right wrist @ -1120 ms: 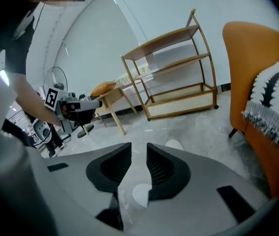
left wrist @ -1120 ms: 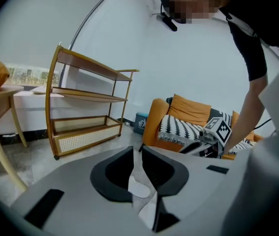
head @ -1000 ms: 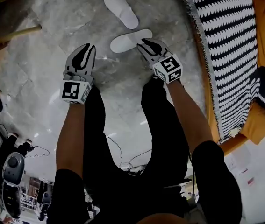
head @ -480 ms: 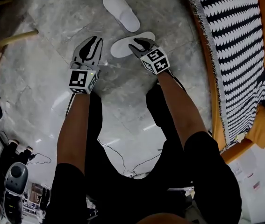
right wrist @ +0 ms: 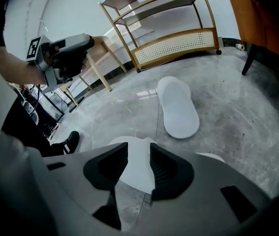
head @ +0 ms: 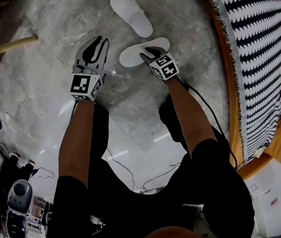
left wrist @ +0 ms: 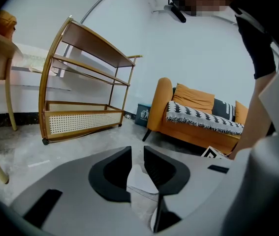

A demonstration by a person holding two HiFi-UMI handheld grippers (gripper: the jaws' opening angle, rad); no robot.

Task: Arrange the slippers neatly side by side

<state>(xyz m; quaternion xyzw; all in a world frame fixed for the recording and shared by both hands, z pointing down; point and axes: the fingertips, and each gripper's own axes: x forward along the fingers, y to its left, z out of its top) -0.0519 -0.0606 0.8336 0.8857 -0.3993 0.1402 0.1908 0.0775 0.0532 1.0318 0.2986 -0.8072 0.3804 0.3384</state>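
Observation:
Two white slippers lie on the grey stone floor. The far slipper [head: 130, 13] [right wrist: 178, 112] points away; the near slipper [head: 132, 54] [right wrist: 135, 173] lies crosswise in front of it. My right gripper [head: 148, 51] [right wrist: 139, 154] hangs tilted down, directly over the near slipper's middle. Its jaws have just been opening and stand apart, with the slipper showing in the gap below them; no pad presses on it. My left gripper [head: 98, 40] [left wrist: 138, 154] hovers to the left of the near slipper, its jaws a little apart and nothing between them.
An orange sofa [head: 279, 14] [left wrist: 198, 117] with a black-and-white throw [head: 259, 48] lines the right side. A rattan shelf rack [left wrist: 80, 117] [right wrist: 173, 43] stands beyond the slippers. Wooden chair legs [head: 11, 41] lie at the left. A cable [head: 130, 167] trails by the person's feet.
Both grippers have sunk toward the floor. The right one has come down and tipped over the near slipper, its jaws wider. The slippers have not moved.

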